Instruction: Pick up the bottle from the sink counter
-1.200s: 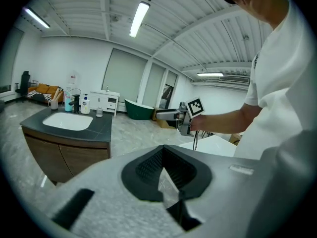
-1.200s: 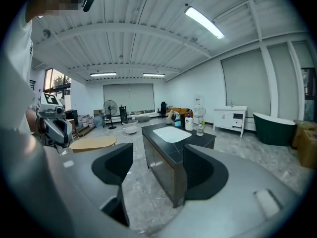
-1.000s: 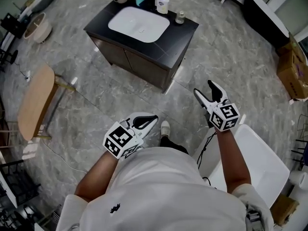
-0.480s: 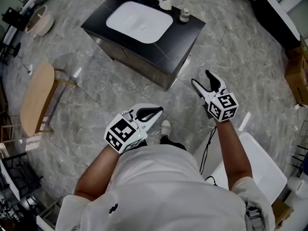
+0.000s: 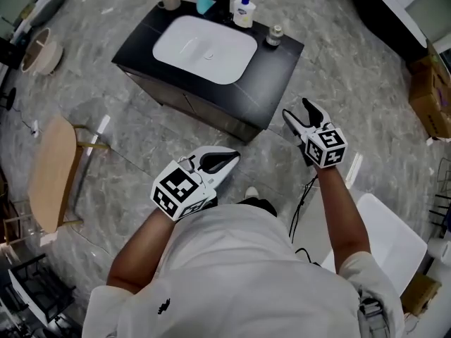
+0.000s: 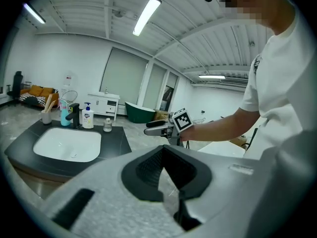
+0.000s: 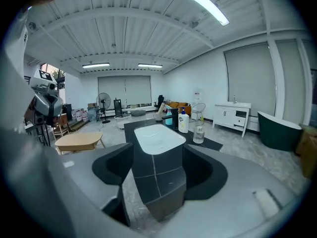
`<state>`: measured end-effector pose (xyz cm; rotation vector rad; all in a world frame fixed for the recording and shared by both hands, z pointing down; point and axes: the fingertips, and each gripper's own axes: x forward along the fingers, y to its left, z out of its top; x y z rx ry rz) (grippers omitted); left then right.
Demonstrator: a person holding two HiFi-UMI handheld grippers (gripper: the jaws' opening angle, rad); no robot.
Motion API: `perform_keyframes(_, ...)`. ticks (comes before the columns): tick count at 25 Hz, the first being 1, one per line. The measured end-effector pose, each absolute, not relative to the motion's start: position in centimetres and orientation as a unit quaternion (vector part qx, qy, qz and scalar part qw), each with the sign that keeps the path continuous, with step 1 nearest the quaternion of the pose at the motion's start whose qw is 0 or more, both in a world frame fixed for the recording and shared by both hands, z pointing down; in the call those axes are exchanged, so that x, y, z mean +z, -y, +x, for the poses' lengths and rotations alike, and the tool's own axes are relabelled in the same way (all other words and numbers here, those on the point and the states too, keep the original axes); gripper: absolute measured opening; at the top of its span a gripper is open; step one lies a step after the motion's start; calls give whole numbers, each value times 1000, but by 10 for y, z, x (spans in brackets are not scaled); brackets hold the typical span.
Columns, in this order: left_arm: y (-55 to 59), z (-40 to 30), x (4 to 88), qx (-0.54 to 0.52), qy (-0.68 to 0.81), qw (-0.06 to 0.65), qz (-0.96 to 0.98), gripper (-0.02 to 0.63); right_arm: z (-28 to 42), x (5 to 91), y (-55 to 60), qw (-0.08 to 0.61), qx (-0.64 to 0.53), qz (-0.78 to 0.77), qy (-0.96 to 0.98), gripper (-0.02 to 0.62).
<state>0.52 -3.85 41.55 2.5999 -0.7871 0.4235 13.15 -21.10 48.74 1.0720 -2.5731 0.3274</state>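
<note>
The black counter (image 5: 278, 69) with its white basin (image 5: 204, 48) stands ahead of both grippers, well apart from them across open floor. The right gripper (image 5: 297, 111) is the nearer one, off the counter's front right corner. Its jaws stand open and empty (only the cabinet front shows through the gap). The left gripper (image 5: 227, 160) hangs farther back with its jaws closed on nothing.

Two bottles stand along the counter's far edge, beyond the basin: a white pump bottle (image 5: 244, 13) just beside the faucet (image 5: 222, 0), and a small clear bottle (image 5: 274, 36) to its right, nearer the right gripper. Which one the task means cannot be told. Both are upright, long axis vertical, so a level approach from the right side, with the jaws straddling the body, looks the likeliest fit.
</note>
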Motion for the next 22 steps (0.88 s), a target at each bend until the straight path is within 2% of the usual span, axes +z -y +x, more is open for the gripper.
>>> perform_keyframes(9, 85, -52, 423, 153, 269, 204, 929, 6, 94, 521, 285, 177, 137, 418, 880, 325)
perform_keyframes(16, 158, -48, 433, 160, 303, 218, 914, 6, 101, 547, 395, 197, 135, 411, 880, 370)
perform_keyframes(22, 220, -27, 437, 165, 326, 227, 903, 6, 111, 578, 483, 217, 137, 396, 882, 382)
